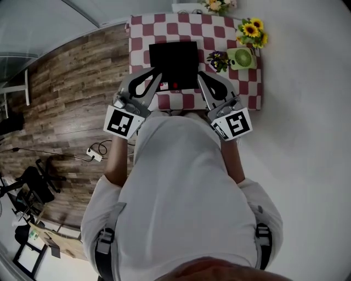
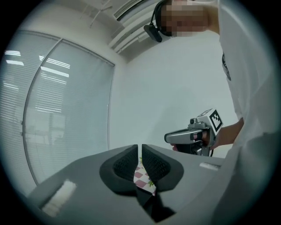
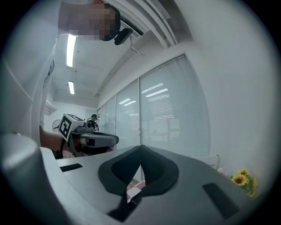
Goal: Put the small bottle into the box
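A black box [image 1: 173,63] stands on the red-and-white checked table [image 1: 142,33]. At the box's near edge lies a small white and red item [image 1: 169,85], too small to tell whether it is the bottle. My left gripper [image 1: 158,73] hovers by the box's left front corner, its jaws all but together with nothing between them [image 2: 140,147]. The right gripper [image 1: 201,77] is at the box's right front corner, its tips touching and empty [image 3: 141,148]. Both gripper views look up at the room, not at the table.
Sunflowers [image 1: 251,30], a small green fan [image 1: 241,57] and a purple flower sprig [image 1: 218,59] stand on the table's right side. More flowers [image 1: 218,5] sit at its far edge. Wooden floor with a power strip [image 1: 94,156] lies to the left.
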Action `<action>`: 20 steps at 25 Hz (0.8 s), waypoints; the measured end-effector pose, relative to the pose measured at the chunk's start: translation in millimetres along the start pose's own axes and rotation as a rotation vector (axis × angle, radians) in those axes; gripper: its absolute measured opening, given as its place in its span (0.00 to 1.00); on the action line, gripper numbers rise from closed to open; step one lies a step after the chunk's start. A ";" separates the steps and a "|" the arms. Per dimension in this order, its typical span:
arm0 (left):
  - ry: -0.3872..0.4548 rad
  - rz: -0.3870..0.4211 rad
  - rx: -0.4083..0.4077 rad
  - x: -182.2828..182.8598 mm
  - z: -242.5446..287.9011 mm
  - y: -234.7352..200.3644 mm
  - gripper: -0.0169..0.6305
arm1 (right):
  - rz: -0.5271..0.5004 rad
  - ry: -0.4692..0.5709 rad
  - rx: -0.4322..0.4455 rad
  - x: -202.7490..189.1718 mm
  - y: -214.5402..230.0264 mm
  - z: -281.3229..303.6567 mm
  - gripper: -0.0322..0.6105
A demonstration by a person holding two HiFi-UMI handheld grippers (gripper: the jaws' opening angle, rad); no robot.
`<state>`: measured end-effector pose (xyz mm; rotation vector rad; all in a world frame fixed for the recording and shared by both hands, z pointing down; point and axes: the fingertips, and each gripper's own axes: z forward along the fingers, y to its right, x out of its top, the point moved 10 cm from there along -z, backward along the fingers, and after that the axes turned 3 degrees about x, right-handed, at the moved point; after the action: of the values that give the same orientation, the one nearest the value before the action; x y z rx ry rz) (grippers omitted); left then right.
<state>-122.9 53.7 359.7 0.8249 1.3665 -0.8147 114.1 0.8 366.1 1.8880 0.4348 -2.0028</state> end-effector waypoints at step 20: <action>0.089 -0.051 0.022 11.3 2.4 28.4 0.03 | -0.082 0.114 -0.012 30.4 2.1 -24.5 0.05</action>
<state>-96.5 65.4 349.2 0.8548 1.4644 -0.8429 135.4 8.6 334.2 2.0145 0.5620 -1.9455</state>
